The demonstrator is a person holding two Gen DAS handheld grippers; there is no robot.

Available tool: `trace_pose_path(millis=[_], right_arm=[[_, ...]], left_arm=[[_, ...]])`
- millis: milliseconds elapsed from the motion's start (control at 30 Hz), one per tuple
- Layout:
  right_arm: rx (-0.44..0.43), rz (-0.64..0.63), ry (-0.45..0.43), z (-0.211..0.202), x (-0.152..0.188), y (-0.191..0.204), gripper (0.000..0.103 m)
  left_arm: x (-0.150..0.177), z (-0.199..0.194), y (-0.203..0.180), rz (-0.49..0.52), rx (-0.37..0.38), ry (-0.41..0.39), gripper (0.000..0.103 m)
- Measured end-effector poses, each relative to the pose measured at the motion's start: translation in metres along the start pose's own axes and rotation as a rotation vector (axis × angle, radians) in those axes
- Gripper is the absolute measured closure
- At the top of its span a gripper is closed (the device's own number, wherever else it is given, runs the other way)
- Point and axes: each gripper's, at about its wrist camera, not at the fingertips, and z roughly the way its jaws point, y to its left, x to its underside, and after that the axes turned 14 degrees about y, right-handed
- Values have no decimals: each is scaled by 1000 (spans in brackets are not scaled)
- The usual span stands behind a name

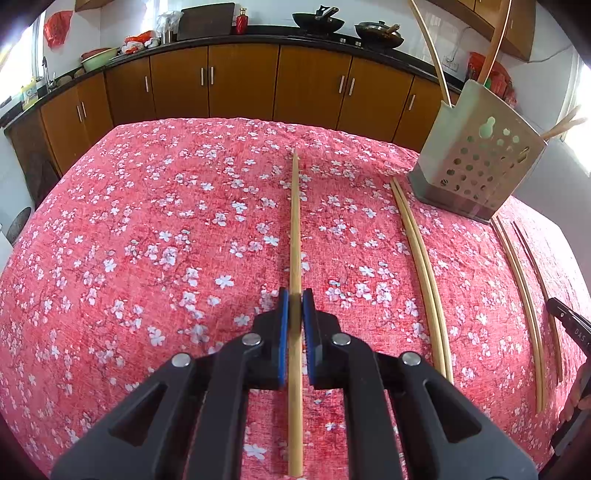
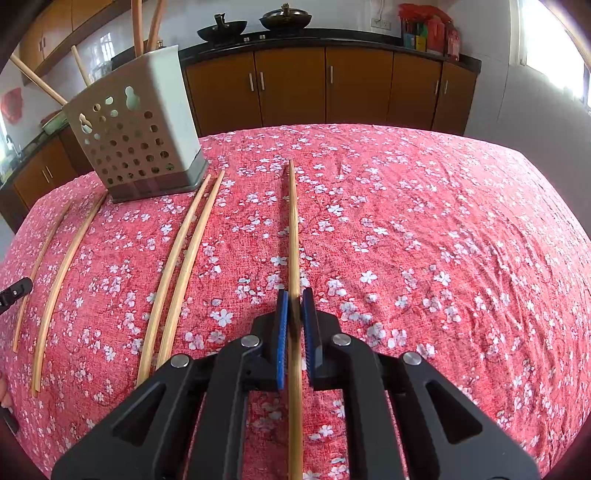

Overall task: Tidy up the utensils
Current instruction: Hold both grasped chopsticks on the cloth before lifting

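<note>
My left gripper (image 1: pixel 295 306) is shut on a bamboo chopstick (image 1: pixel 295 221) that points straight ahead over the red floral cloth. My right gripper (image 2: pixel 294 306) is shut on another bamboo chopstick (image 2: pixel 293 229), also pointing ahead. A perforated metal utensil holder (image 1: pixel 480 162) stands at the far right of the left wrist view and at the far left of the right wrist view (image 2: pixel 136 140), with several chopsticks standing in it. A pair of chopsticks (image 1: pixel 421 266) lies between the grippers, also in the right wrist view (image 2: pixel 177 273). Another pair (image 2: pixel 59 269) lies near the holder.
The table is covered by a red cloth with white blossoms (image 1: pixel 147 240). Beyond its far edge run brown kitchen cabinets (image 1: pixel 240 81) with woks (image 1: pixel 317 22) on the counter. The right gripper's tip shows at the right edge of the left wrist view (image 1: pixel 569 325).
</note>
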Motion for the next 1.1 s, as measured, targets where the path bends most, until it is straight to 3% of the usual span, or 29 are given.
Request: trace_pose_path(millis=[1100], right_arm=[[1, 1, 1, 0, 0, -1, 93]], left_arm=[[0, 0, 0, -7, 9, 0, 93]])
